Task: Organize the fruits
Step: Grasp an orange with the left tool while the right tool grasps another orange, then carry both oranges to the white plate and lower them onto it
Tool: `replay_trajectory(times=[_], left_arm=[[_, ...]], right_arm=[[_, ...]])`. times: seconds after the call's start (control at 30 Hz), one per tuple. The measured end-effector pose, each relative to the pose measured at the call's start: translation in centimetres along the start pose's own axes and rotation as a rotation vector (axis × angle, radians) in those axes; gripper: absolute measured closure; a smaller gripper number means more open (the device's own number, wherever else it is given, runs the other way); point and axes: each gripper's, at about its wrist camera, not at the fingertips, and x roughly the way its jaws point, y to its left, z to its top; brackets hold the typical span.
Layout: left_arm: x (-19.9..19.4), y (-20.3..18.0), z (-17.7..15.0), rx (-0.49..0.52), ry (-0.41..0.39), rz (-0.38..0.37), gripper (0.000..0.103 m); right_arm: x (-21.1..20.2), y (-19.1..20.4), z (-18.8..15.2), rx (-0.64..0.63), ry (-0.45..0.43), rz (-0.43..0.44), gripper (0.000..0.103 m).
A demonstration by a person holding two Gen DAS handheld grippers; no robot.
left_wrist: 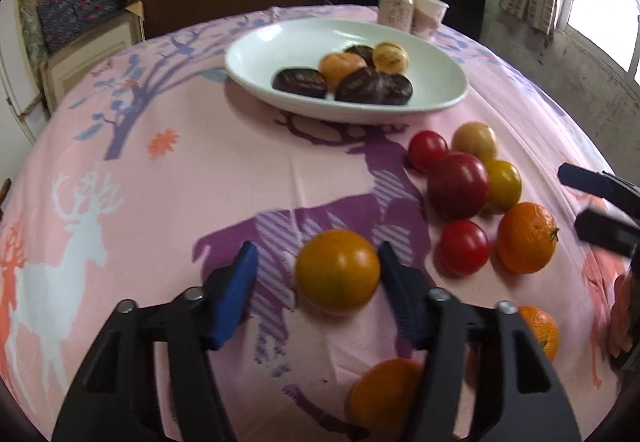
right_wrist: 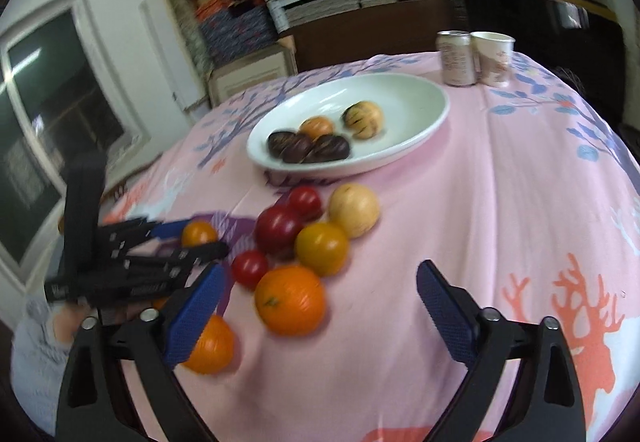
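Observation:
My left gripper (left_wrist: 316,262) is open with an orange-yellow tomato (left_wrist: 337,271) between its blue fingers on the pink cloth; it also shows in the right wrist view (right_wrist: 199,233). A white oval plate (left_wrist: 256,54) holds several dark, orange and striped yellow fruits (left_wrist: 362,76). Loose fruits lie right of the gripper: red tomatoes (left_wrist: 458,184), a yellow tomato (left_wrist: 502,182), a pale fruit (left_wrist: 475,140) and oranges (left_wrist: 526,238). My right gripper (right_wrist: 320,286) is open and empty, with an orange (right_wrist: 290,300) lying between and ahead of its fingers.
A drink can (right_wrist: 456,58) and a paper cup (right_wrist: 494,58) stand behind the plate (right_wrist: 416,98) at the table's far edge. Shelves with stacked goods stand beyond the table. Two more oranges (left_wrist: 384,394) lie near the left gripper's right finger.

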Motion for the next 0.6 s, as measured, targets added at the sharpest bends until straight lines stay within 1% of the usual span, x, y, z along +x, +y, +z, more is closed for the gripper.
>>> replay_trajectory(times=[0.03, 0.1, 0.17, 0.2, 0.27, 0.3, 0.33, 0.37, 0.43, 0.47, 0.5, 0.53, 0.6], left_arm=[[-0.1, 0.0, 0.0, -0.003, -0.005, -0.01, 0.045], [0.0, 0.0, -0.1, -0.007, -0.005, -0.018, 0.045], [0.0, -0.1, -0.1, -0.006, -0.004, -0.02, 0.045], [0.0, -0.2, -0.1, -0.004, -0.003, -0.019, 0.045], [0.1, -0.4, 0.0, 0.0, -0.002, -0.016, 0.045], [0.2, -0.5, 0.0, 0.001, -0.001, -0.015, 0.045], [0.2, -0.5, 0.0, 0.001, -0.002, -0.016, 0.045], [0.2, -0.6, 0.1, 0.001, -0.002, -0.017, 0.045], [0.2, -0.7, 0.1, -0.001, -0.005, -0.022, 0.046], [0.1, -0.7, 0.1, -0.003, -0.008, -0.028, 0.05], [0.0, -0.7, 0.2, -0.005, -0.012, -0.036, 0.06], [0.0, -0.8, 0.2, -0.009, -0.016, -0.04, 0.066], [-0.3, -0.7, 0.2, -0.017, -0.023, -0.047, 0.067]], right_arm=[[0.3, 0.9, -0.4, -0.039, 0.024, -0.001, 0.024], [0.7, 1.9, -0.9, -0.077, 0.057, 0.008, 0.042], [1.0, 2.1, -1.0, -0.084, 0.078, -0.003, 0.047], [1.3, 1.9, -1.0, -0.071, 0.092, -0.005, 0.051], [1.7, 1.6, -1.1, -0.052, 0.112, 0.011, 0.053], [1.8, 1.7, -1.2, -0.058, 0.119, 0.014, 0.057], [2.0, 2.0, -1.3, -0.068, 0.127, 0.014, 0.058], [2.1, 2.2, -1.3, -0.076, 0.129, 0.003, 0.058], [2.2, 2.1, -1.3, -0.071, 0.13, 0.01, 0.058], [2.1, 2.0, -1.3, -0.065, 0.129, 0.016, 0.058], [2.1, 2.1, -1.3, -0.064, 0.129, 0.017, 0.058], [2.0, 2.1, -1.4, -0.063, 0.127, 0.02, 0.059], [1.7, 2.0, -1.2, -0.054, 0.111, 0.027, 0.059]])
